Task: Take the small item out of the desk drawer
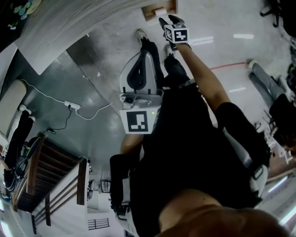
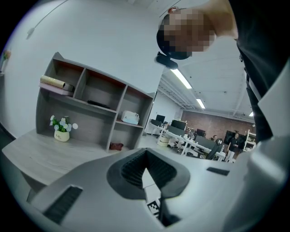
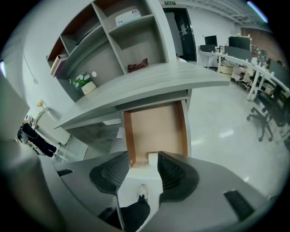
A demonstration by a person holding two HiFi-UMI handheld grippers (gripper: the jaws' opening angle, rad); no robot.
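Observation:
The desk drawer [image 3: 156, 124] is pulled out from under the grey desk [image 3: 149, 84], its brown bottom mostly bare. A small white item [image 3: 152, 158] lies at the drawer's front edge, just ahead of my right gripper [image 3: 144, 170]. That gripper is open, its pads apart and nothing pressed between them. In the head view the right gripper [image 1: 166, 21] reaches forward at arm's length to the drawer [image 1: 159, 9]. My left gripper [image 1: 138, 62] hangs back close to the person's body. In its own view the left gripper [image 2: 146, 167] has its jaw tips meeting and holds nothing.
A shelf unit [image 2: 90, 108] on the desk holds a flower pot [image 2: 61, 134], a white box [image 2: 130, 118] and a dark red thing [image 2: 116, 146]. Office desks and chairs [image 3: 267, 113] stand to the right. A power strip with cable [image 1: 73, 106] lies on the floor at left.

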